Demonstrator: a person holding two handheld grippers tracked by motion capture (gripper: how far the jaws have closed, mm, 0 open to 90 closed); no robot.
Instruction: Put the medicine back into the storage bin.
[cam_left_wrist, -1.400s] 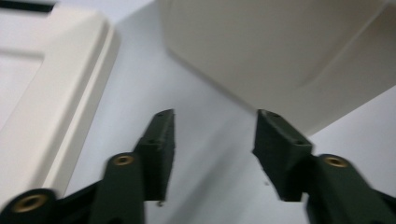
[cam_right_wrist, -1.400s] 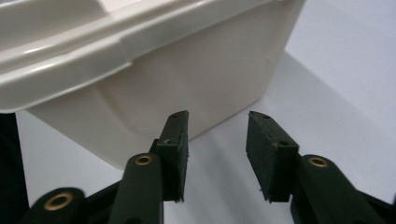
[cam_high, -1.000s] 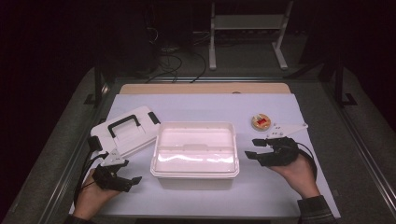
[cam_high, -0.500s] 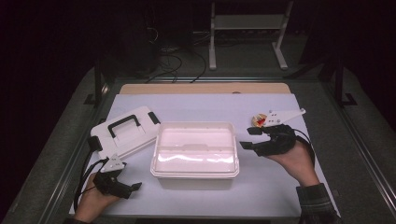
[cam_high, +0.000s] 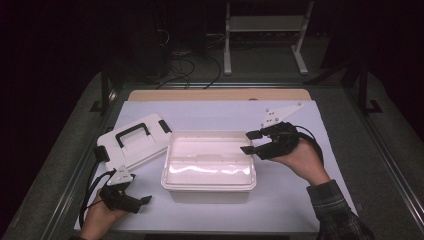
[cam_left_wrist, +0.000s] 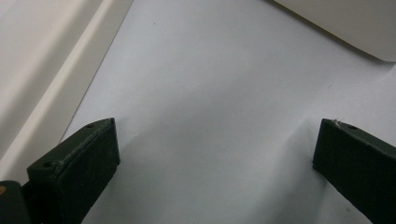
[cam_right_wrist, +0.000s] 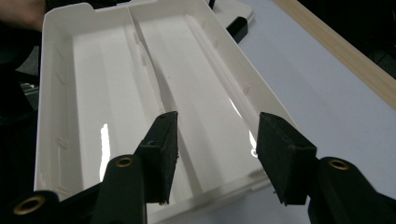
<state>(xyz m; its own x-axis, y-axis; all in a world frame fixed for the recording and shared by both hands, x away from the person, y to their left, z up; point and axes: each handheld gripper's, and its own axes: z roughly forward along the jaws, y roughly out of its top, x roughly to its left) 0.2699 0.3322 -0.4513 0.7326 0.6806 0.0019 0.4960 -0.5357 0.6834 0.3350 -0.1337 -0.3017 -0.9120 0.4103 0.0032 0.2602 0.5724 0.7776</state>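
Room: dark around the lit desk (cam_high: 305, 200), which wears a pale matte sheet; a wooden strip runs along its far edge at upper centre of the high view.
Box: white glossy plastic tub (cam_high: 209, 162), rectangular with rounded corners, open, at centre of the high view; a low rib runs lengthwise down its floor.
Lid: white lid (cam_high: 134, 141) with a black handle and black latches, lying flat left of the box, touching or nearly touching it.
Right claw: right claw (cam_high: 248, 142) hangs over the box's right rim, jaws half apart and just now narrowing, nothing between them.
Left claw: left claw (cam_high: 145, 202) at lower left, jaws spread wide over bare sheet, holding nothing.
Step, as I judge it: the right claw looks set to take the box wall.
Doing it well: straddle the thin rim squarely, one pad inside and one outside, before closing; the slick plastic may slip, so bite low on the wall.
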